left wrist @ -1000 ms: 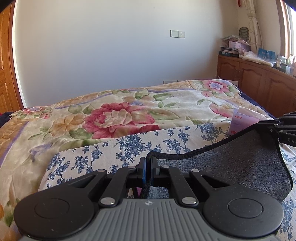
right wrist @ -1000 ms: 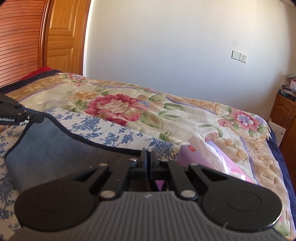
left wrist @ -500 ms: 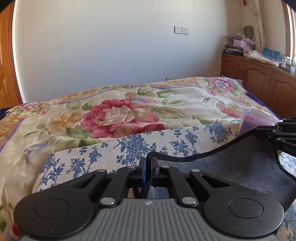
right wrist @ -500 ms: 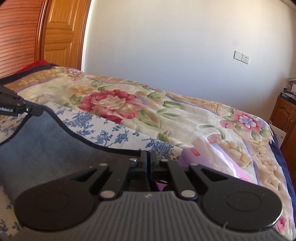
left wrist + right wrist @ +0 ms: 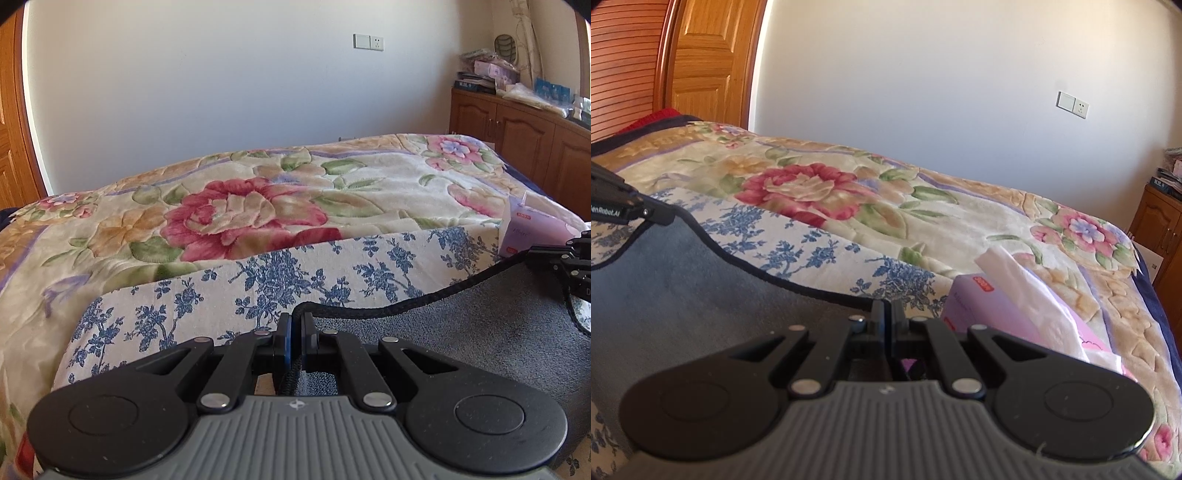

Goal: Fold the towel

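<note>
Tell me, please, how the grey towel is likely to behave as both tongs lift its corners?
Probably floppy: the grey towel sags between the left tongs and right tongs. Its terry pile looks grippy, so slipping seems unlikely. It appears fairly light.

Left gripper (image 5: 295, 325) fingers clamped tight; right gripper (image 5: 887, 314) likewise.

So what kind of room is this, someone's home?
Most likely a home bedroom: a bed under a floral blanket fills the view, wooden cabinets piled with belongings line the wall, and a tissue box sits on the blanket.
</note>
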Motion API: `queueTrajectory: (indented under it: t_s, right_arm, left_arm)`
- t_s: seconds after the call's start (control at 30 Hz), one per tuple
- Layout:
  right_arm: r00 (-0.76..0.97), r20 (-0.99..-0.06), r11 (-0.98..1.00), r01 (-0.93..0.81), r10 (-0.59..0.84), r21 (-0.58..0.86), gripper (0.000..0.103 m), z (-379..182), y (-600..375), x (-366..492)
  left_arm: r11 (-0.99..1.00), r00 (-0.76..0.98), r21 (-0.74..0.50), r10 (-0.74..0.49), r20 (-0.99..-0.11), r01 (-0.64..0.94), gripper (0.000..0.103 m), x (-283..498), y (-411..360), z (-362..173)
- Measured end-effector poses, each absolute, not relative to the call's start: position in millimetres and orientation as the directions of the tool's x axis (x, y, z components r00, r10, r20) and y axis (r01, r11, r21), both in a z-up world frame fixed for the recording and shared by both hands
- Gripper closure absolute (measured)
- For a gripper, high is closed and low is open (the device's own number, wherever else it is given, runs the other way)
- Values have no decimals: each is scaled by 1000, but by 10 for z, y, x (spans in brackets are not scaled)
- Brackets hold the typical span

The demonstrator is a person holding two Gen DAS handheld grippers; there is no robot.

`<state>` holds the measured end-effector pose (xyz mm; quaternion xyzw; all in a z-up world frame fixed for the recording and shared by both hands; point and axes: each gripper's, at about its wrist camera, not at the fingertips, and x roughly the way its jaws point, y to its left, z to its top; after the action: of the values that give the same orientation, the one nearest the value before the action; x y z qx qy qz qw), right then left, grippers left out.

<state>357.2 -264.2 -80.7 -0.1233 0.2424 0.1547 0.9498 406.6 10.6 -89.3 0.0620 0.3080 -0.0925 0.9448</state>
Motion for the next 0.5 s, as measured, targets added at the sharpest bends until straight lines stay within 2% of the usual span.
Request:
queueTrajectory:
  t_s: [0.17,0.43,0.5]
  right_arm:
    - [818,-529,921,-357,227,-155,99,-887,-2633,3603]
    - [806,-551,926,-348,218,-143,99,-928,-2660,3629]
    - [804,-556,929,-342,211,-142,97,-930,-2664,3635]
  left_arm:
    - [977,777,74,-113,-620,202,96,4107,93,-1009]
    - [979,782,74,-107,-614,192,93,4135,90,-1025]
    - [978,784,79,-105,-612,192,80,4133,77,-1012]
